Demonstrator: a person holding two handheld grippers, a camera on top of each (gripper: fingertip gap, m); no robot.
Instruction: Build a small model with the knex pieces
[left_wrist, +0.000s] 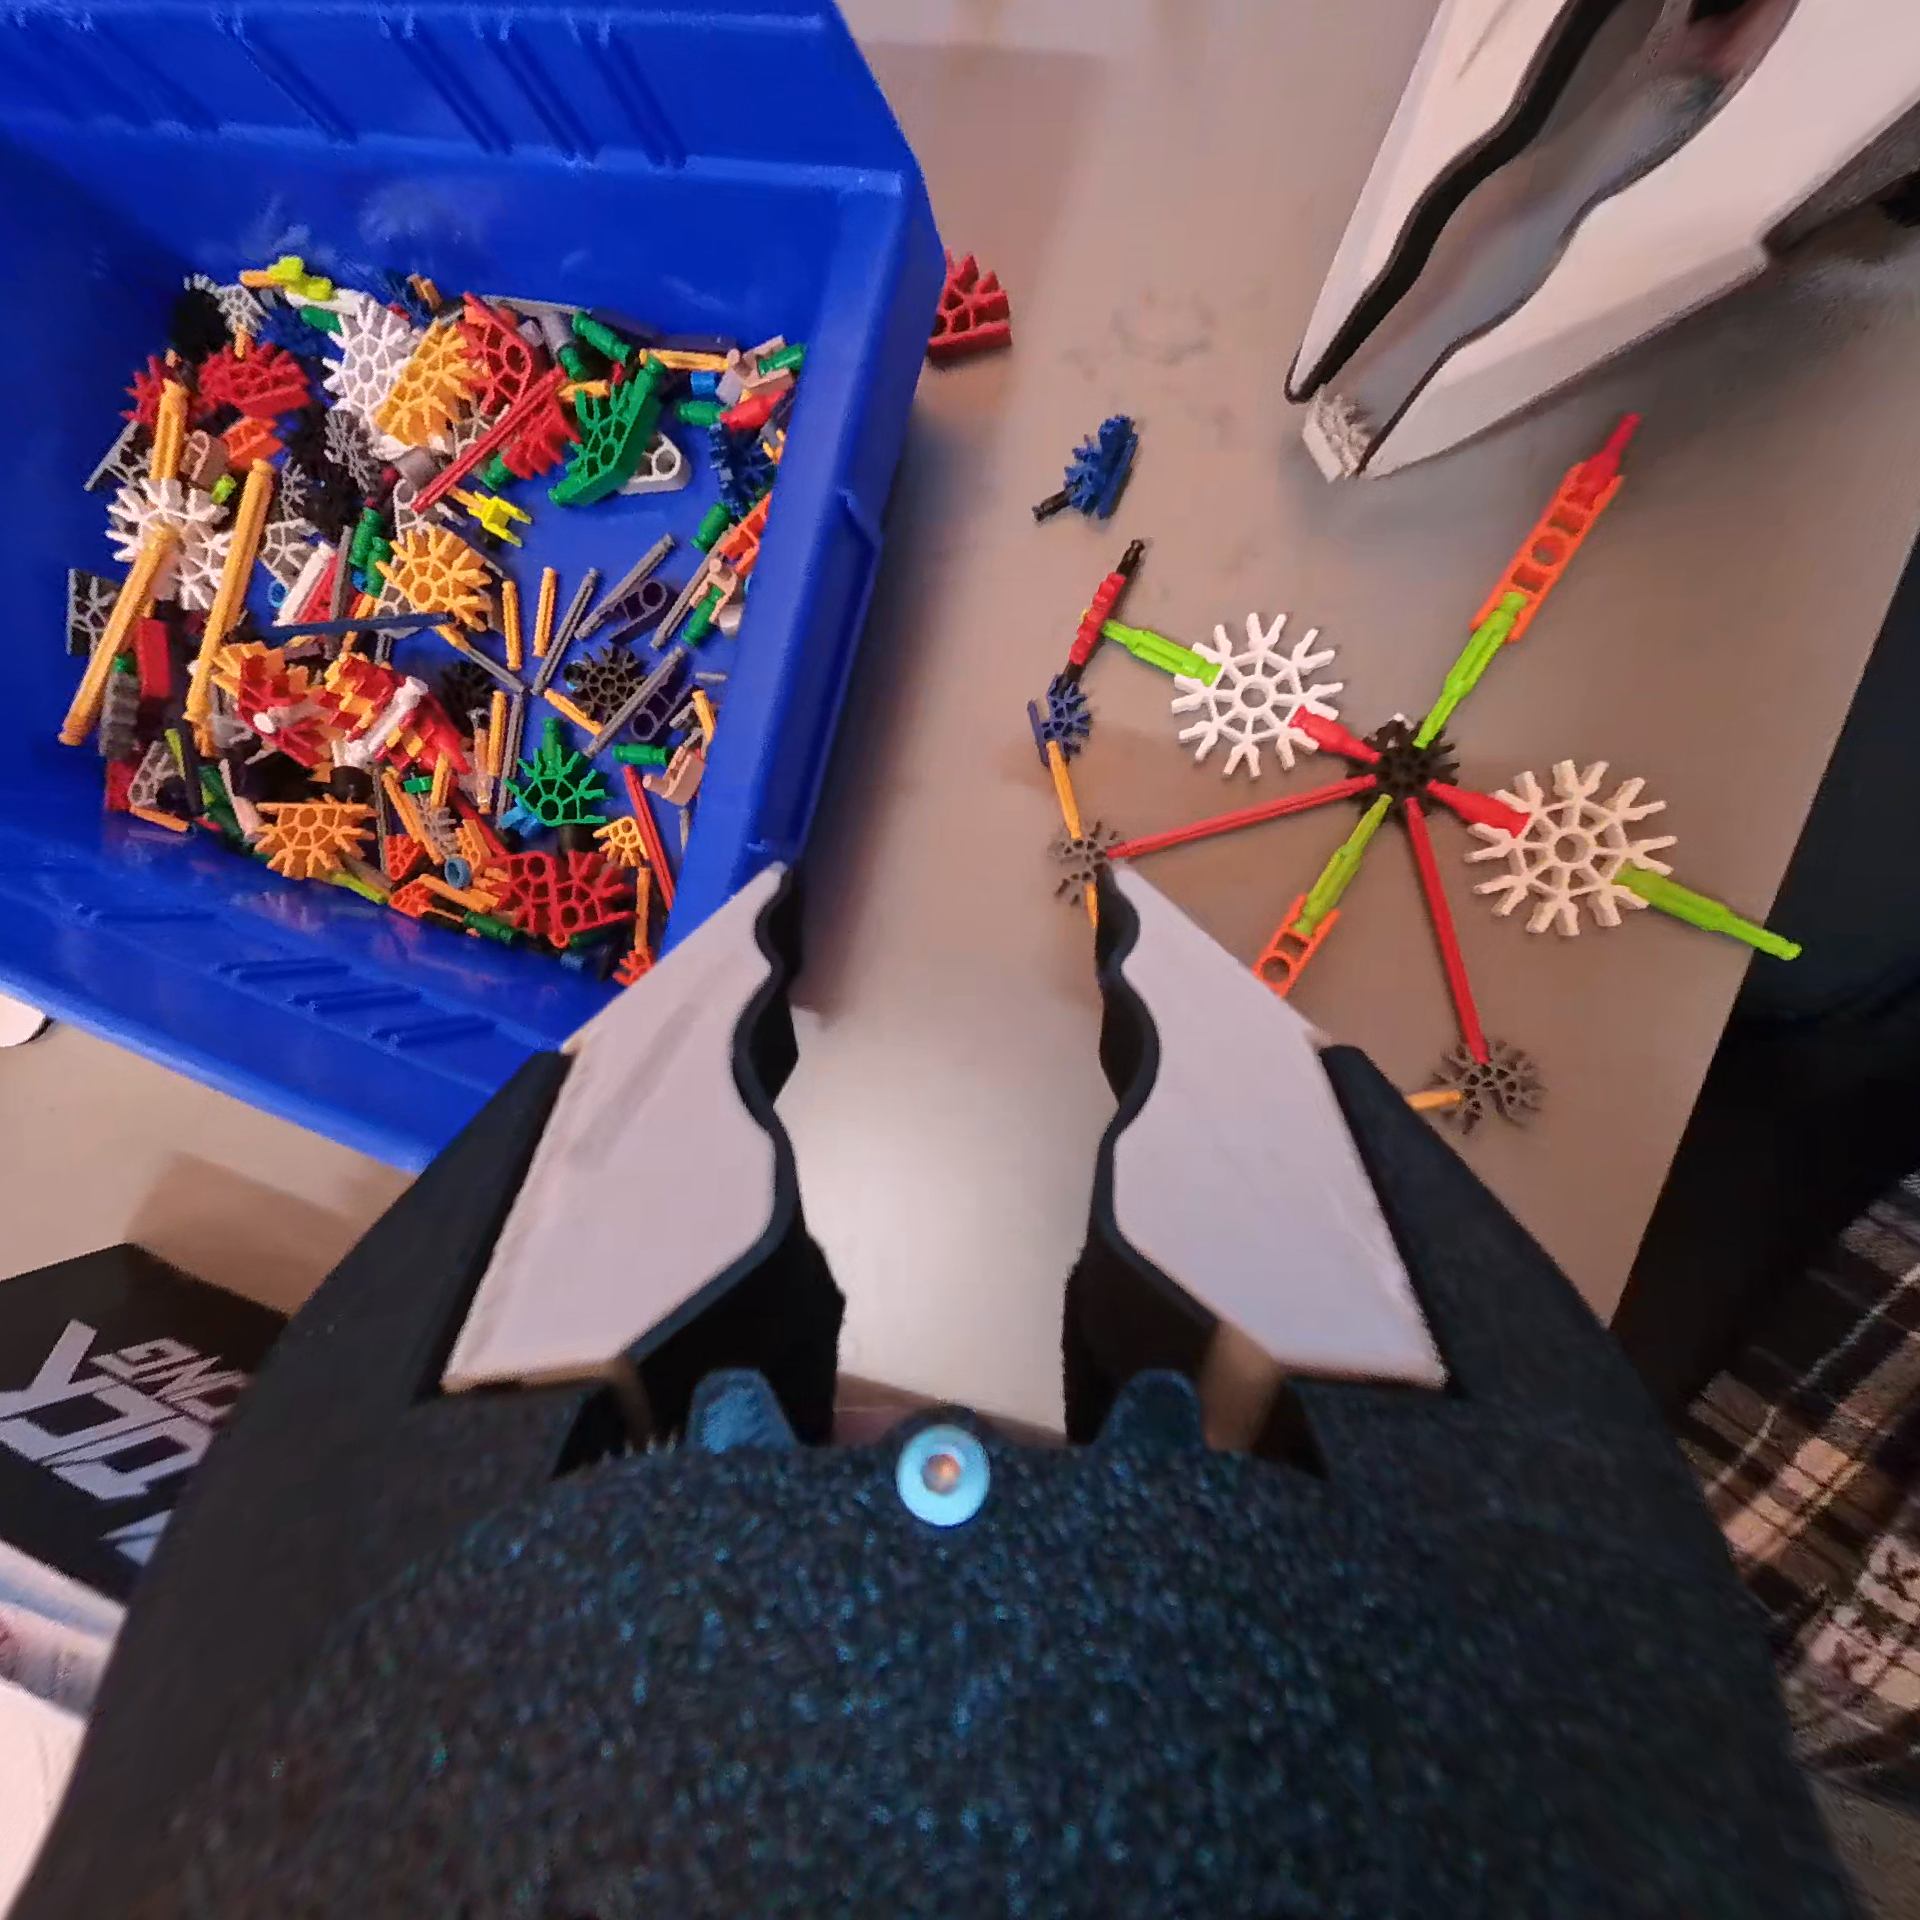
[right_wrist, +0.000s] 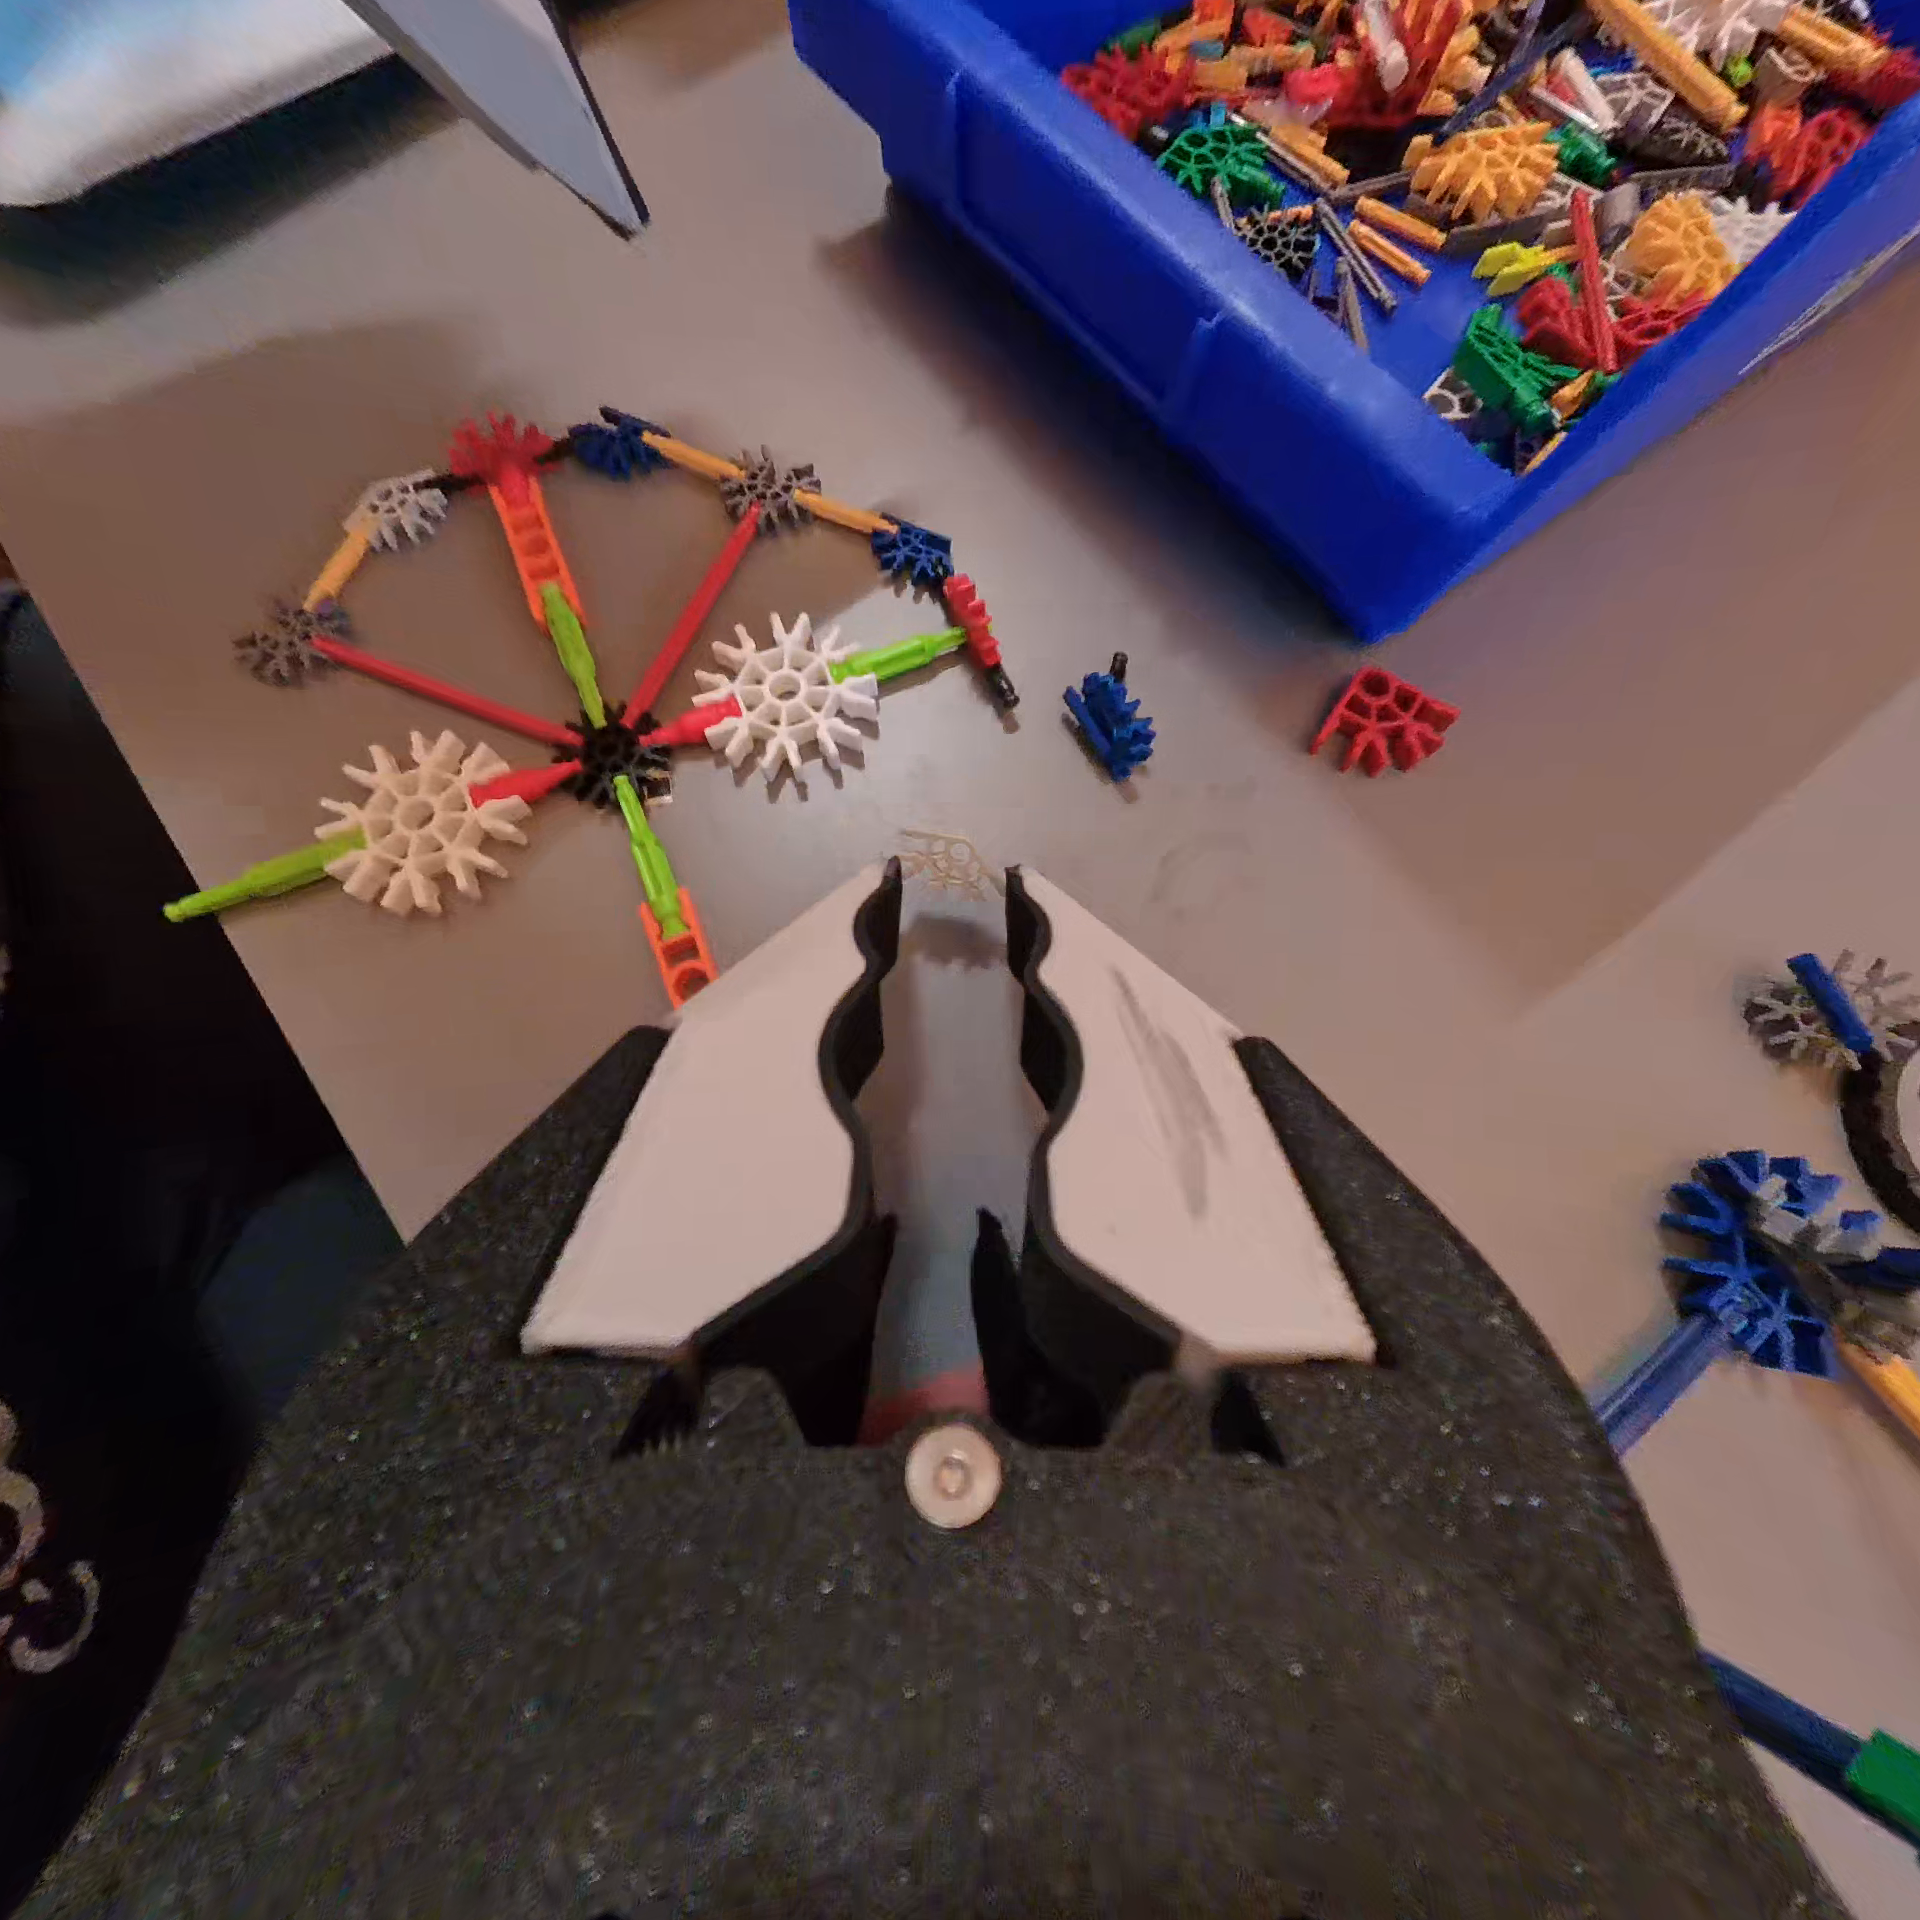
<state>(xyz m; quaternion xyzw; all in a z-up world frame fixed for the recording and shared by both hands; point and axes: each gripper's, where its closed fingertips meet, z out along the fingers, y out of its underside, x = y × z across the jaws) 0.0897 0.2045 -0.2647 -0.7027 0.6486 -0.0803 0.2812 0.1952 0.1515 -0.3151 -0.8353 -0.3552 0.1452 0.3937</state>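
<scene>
1. The left hand-held gripper (left_wrist: 940, 894) has its jaws wide apart and holds nothing. It hangs over the bare surface (left_wrist: 1143, 156), between the blue bin (left_wrist: 883, 416) and the flat wheel-like assembly (left_wrist: 1403, 764). One tip is at a grey connector (left_wrist: 1081, 857) on the rim; whether they touch I cannot tell.
2. The bin, on the left in the left wrist view, holds a mixed heap of rods and connectors.
3. The assembly lies flat near the surface's edge. Spokes go out from a black hub (right_wrist: 613, 764), and two carry white snowflake connectors (right_wrist: 784, 696). The rim joins the spokes on one side only; on the other side the spokes end free.
4. Between assembly and bin lie two loose pieces, well apart: a blue connector (right_wrist: 1112, 722) with a short black rod, and a red connector (right_wrist: 1382, 722).
5. The right hand-held gripper (right_wrist: 951, 868) is clamped at its tips on a small pale connector (right_wrist: 945, 862), over the surface just beside the assembly.
6. At the far right stands another blue assembly (right_wrist: 1766, 1278), partly out of view.
</scene>
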